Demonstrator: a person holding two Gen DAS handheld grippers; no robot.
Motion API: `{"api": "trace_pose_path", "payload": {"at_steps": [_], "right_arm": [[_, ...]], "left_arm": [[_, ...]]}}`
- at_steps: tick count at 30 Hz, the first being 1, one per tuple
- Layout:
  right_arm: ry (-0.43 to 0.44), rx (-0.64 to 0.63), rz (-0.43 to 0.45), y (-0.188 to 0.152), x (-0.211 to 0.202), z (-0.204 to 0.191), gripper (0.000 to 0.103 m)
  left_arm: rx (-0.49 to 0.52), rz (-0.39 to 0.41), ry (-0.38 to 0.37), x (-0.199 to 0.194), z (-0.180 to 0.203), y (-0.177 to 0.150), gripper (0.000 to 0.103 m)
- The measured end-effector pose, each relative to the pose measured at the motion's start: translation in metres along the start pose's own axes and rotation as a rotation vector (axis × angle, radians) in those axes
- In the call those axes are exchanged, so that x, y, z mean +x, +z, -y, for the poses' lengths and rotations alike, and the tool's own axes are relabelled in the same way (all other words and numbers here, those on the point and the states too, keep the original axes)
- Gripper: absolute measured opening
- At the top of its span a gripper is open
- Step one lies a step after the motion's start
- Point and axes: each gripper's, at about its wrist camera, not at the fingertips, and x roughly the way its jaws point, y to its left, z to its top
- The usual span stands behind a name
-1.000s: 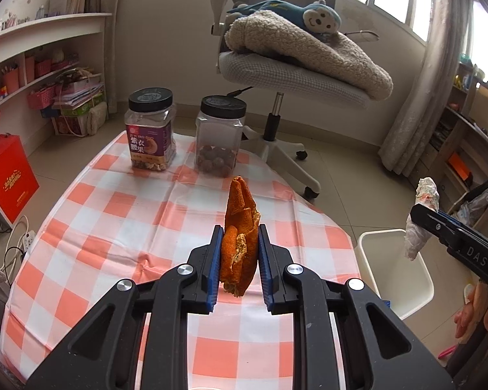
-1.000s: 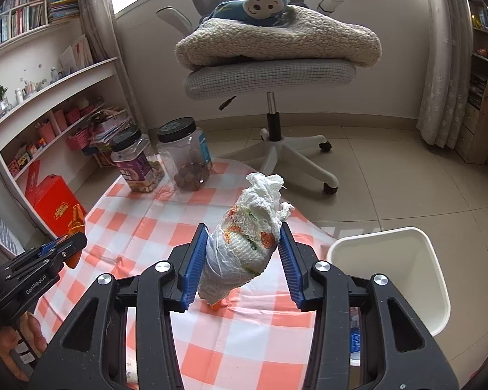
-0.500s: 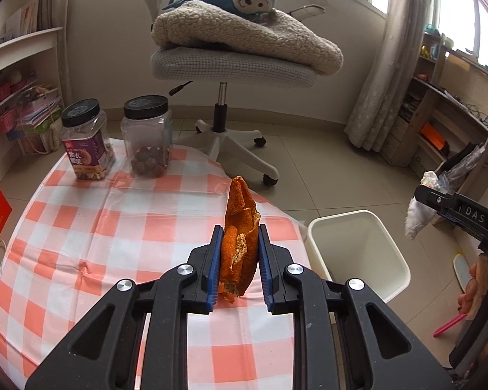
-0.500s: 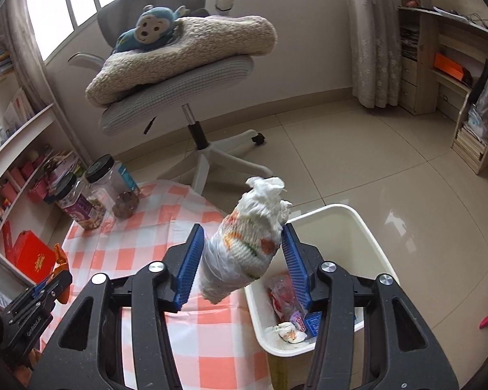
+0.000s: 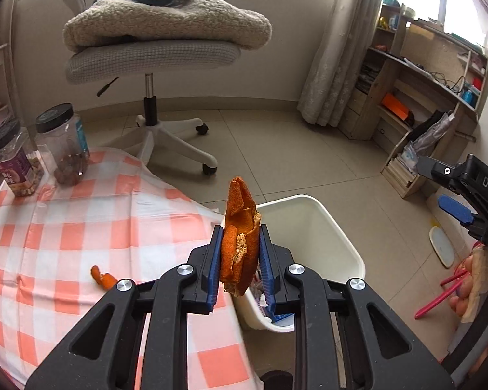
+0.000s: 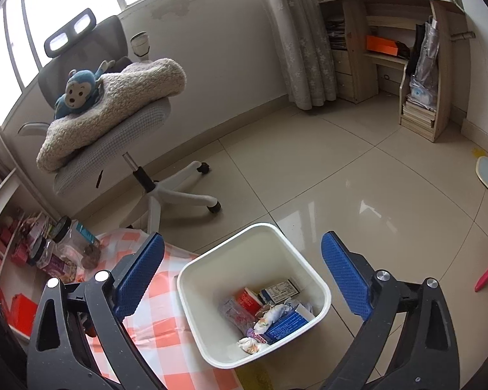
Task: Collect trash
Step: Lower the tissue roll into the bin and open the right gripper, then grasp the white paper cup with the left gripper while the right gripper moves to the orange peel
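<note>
My left gripper (image 5: 239,253) is shut on an orange peel (image 5: 240,237) and holds it at the table's right edge, just before the white trash bin (image 5: 338,234). My right gripper (image 6: 240,269) is open and empty, straight above the same bin (image 6: 192,287). Inside the bin lie the crumpled white wrapper (image 6: 270,317) and several boxes and papers. A small scrap of orange peel (image 5: 101,278) lies on the checked tablecloth (image 5: 81,221). The right gripper also shows at the right edge of the left wrist view (image 5: 455,195).
Two black-lidded jars (image 5: 63,144) stand at the table's far left. An office chair (image 5: 153,55) with a blanket and a monkey toy stands behind the table. Wooden shelves (image 5: 416,104) line the right wall. A pink stick (image 5: 439,295) lies on the floor.
My right gripper opened over the bin and the white wrapper dropped into it. My left gripper carried the peel rightward to the table's edge by the bin.
</note>
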Motion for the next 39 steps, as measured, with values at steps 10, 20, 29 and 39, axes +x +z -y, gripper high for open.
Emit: {"api": "trace_pose_path", "payload": {"at_steps": [10,20,29,39], "right_arm": [[-0.108,0.018,0.041,0.008,-0.007,0.031,0.096],[-0.147,-0.185,0.013,-0.011,-0.002,-0.009,0.096],[-0.033,-0.380,-0.079,-0.047,0.003,-0.074,0.096],[0.042,-0.532,-0.143,-0.085,0.007,-0.142,0.096]], "left_arm": [[-0.047,-0.057,-0.049,0.033,0.043,0.008,0.066],[-0.046,-0.028,0.068,-0.010,0.025,-0.026,0.087],[-0.065,0.024,0.245,-0.080,-0.022,-0.085,0.090],[-0.059,-0.035,0.431,-0.133,-0.092,-0.167,0.093]]}}
